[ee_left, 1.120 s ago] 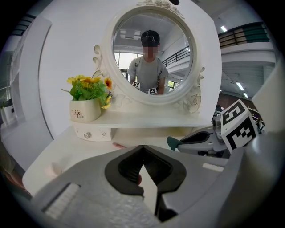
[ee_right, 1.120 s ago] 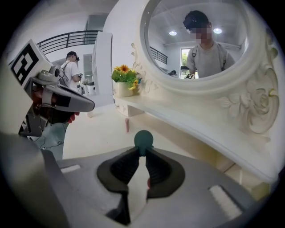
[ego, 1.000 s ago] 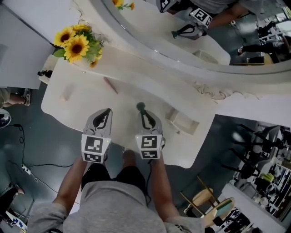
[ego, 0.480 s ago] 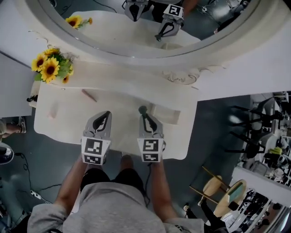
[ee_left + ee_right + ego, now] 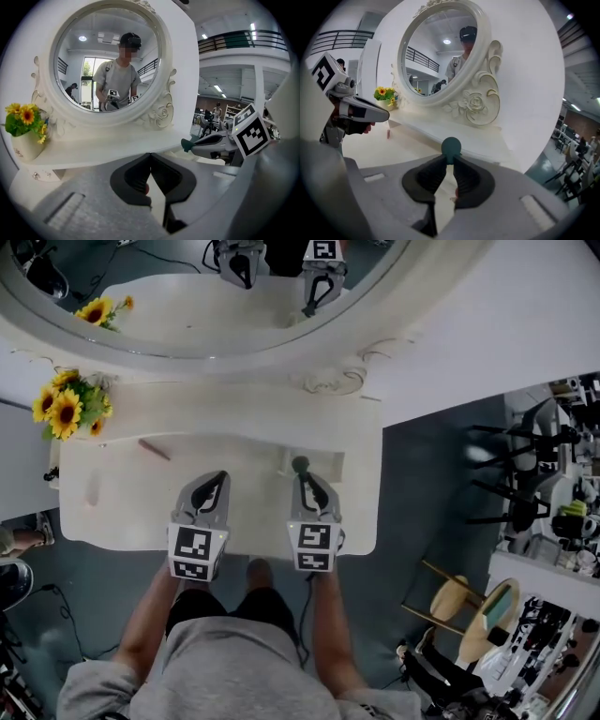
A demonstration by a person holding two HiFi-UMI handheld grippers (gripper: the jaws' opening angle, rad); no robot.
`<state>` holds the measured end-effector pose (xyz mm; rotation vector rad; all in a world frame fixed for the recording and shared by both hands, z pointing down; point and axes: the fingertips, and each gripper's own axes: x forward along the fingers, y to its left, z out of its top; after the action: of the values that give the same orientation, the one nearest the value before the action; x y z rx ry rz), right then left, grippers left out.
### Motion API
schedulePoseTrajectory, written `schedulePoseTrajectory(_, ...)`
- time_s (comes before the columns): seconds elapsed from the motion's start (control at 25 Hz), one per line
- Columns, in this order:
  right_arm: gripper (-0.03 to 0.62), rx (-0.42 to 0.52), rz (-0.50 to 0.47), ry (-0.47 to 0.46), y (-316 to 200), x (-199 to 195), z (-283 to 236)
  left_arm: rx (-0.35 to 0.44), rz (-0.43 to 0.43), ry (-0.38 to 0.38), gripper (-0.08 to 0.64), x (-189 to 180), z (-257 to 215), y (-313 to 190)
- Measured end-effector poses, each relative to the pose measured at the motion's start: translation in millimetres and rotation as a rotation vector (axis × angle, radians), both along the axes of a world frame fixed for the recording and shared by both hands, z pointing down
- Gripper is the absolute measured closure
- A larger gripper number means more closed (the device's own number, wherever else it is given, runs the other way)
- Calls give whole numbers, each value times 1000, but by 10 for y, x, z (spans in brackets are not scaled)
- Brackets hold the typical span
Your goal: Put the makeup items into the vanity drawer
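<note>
The green-headed makeup item (image 5: 300, 465) is pinched in the tips of the right gripper (image 5: 303, 476), whose jaws are nearly together on its stem. Within the last second it has been brought from left of the small open drawer (image 5: 328, 461) to the drawer's near edge at frame centre, so release is judged close. The left gripper (image 5: 219, 478) is carried alongside, jaws closed and empty. A pink stick (image 5: 154, 449) is left on the vanity top (image 5: 253, 442), upper left.

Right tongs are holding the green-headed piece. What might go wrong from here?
The right tongs pinch the green-headed piece only at their very tips, so it may slip or twist out. The open drawer sits just beyond it; a rim bump could knock it loose.
</note>
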<state>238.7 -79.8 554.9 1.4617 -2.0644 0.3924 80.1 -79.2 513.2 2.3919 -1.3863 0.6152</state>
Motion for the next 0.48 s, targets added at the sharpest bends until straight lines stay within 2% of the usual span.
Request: schedulePoseTrajectory(0.48, 541, -29, 73, 0, -56, 370, 172, -29, 28, -10, 549, 232, 130, -52)
